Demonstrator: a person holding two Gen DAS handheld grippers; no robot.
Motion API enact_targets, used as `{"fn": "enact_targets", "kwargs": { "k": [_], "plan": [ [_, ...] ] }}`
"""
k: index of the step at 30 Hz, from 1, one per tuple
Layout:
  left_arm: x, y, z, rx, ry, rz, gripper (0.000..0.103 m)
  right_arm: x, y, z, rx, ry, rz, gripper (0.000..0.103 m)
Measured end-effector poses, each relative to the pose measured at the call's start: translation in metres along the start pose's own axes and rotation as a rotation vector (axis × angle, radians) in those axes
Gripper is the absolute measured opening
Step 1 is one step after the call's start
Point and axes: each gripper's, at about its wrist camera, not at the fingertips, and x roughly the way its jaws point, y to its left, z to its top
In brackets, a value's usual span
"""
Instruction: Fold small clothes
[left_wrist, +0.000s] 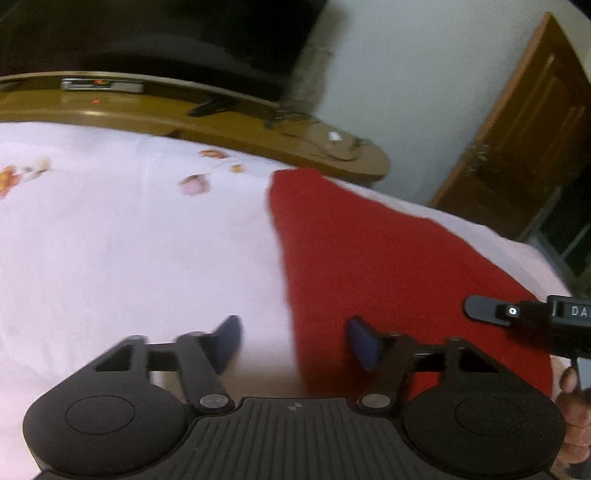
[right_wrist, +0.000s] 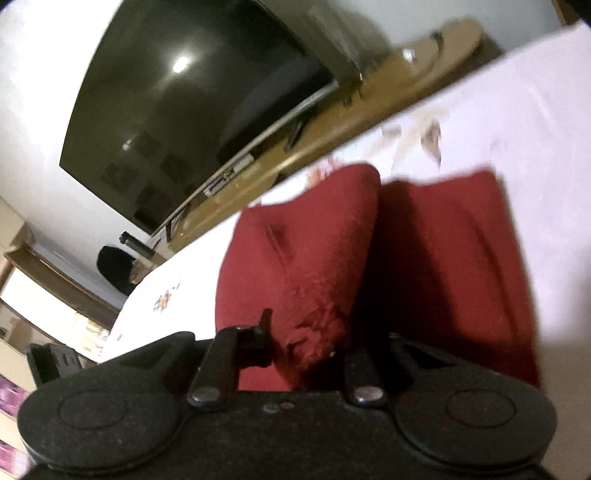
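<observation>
A red cloth (left_wrist: 369, 258) lies on a white sheet (left_wrist: 129, 240) printed with small flowers, and serves as the landmark here. The left gripper (left_wrist: 293, 343) hovers over the cloth's near left edge with its jaws apart; one blue pad (left_wrist: 231, 339) is over bare sheet to the left of the cloth, the other over the red, and neither presses on it. The right gripper (right_wrist: 306, 343) is at the cloth's near end, its jaws drawn narrow and pinching a bunched fold of the cloth (right_wrist: 306, 258), which rises from the flat part. In the left view that gripper enters at the cloth's right edge; its body shows the letters "DA", the rest cut off. Beyond the cloth's far end stand a wooden shelf (left_wrist: 221, 125) and a dark TV (right_wrist: 184, 110).
</observation>
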Motion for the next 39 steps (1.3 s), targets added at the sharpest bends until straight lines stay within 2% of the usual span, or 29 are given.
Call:
{"fn": "enact_targets", "kwargs": {
  "k": [4, 6, 9, 11, 12, 15, 17, 18, 20, 23, 25, 26, 28, 30, 31, 32, 34, 35, 36, 37, 39],
  "plan": [
    [0.001, -0.032, 0.009, 0.060, -0.010, -0.012, 0.056, -0.032, 0.007, 0.005, -0.083, -0.044, -0.028, 0.015],
    [0.004, -0.046, 0.011, 0.080, 0.001, -0.021, 0.056, -0.040, 0.007, 0.008, -0.073, -0.064, -0.053, 0.015],
    [0.016, -0.064, 0.007, 0.148, 0.040, 0.028, 0.057, -0.046, -0.017, 0.005, -0.008, -0.059, -0.068, 0.015],
    [0.024, -0.064, 0.003, 0.148, 0.068, 0.031, 0.068, -0.026, -0.044, -0.003, 0.071, 0.015, -0.120, 0.015],
    [0.026, -0.063, 0.001, 0.150, 0.066, 0.040, 0.070, -0.017, -0.056, -0.009, 0.096, 0.040, -0.134, 0.015],
    [0.016, -0.058, 0.004, 0.119, 0.028, 0.005, 0.070, -0.020, -0.074, -0.019, 0.176, 0.009, -0.074, 0.016],
    [0.009, -0.057, 0.003, 0.143, -0.009, 0.011, 0.070, -0.020, -0.069, -0.018, 0.149, 0.011, -0.084, 0.017],
    [0.015, -0.055, 0.002, 0.159, 0.019, 0.034, 0.070, -0.018, -0.067, -0.017, 0.137, 0.016, -0.089, 0.018],
    [0.024, -0.046, 0.002, 0.100, 0.056, 0.008, 0.071, -0.015, -0.071, -0.014, 0.140, 0.030, -0.073, 0.019],
    [0.018, -0.052, 0.008, 0.136, 0.057, 0.011, 0.071, -0.037, -0.076, -0.010, 0.173, -0.046, -0.089, 0.031],
    [0.005, -0.053, 0.014, 0.150, 0.014, 0.003, 0.071, -0.058, -0.075, -0.009, 0.157, -0.120, -0.119, 0.037],
    [-0.003, -0.052, 0.018, 0.144, -0.032, -0.014, 0.071, -0.067, -0.072, -0.007, 0.135, -0.157, -0.156, 0.037],
    [-0.005, -0.051, 0.031, 0.143, -0.063, -0.040, 0.071, -0.078, -0.062, 0.003, 0.053, -0.209, -0.191, 0.031],
    [0.005, -0.054, 0.041, 0.167, -0.047, -0.076, 0.041, -0.074, -0.043, 0.013, -0.067, -0.227, -0.220, 0.028],
    [0.014, -0.056, 0.045, 0.168, -0.028, -0.092, 0.022, -0.065, -0.032, 0.018, -0.130, -0.218, -0.234, 0.026],
    [0.023, -0.058, 0.046, 0.175, -0.018, -0.073, 0.022, -0.055, -0.023, 0.020, -0.173, -0.200, -0.238, 0.023],
    [0.047, -0.062, 0.044, 0.202, 0.019, 0.025, 0.022, -0.032, -0.011, 0.018, -0.273, -0.153, -0.259, 0.017],
    [0.057, -0.062, 0.040, 0.224, 0.020, 0.045, 0.028, -0.014, -0.012, 0.016, -0.315, -0.098, -0.322, 0.010],
    [0.061, -0.062, 0.038, 0.220, 0.005, 0.051, 0.029, 0.007, -0.023, 0.012, -0.333, -0.018, -0.411, 0.002],
    [0.061, -0.063, 0.038, 0.200, 0.005, 0.055, 0.029, 0.011, -0.035, 0.006, -0.344, -0.045, -0.426, 0.002],
    [0.057, -0.070, 0.037, 0.257, 0.002, 0.070, 0.029, 0.003, -0.045, 0.010, -0.249, -0.072, -0.401, 0.001]
  ]
}}
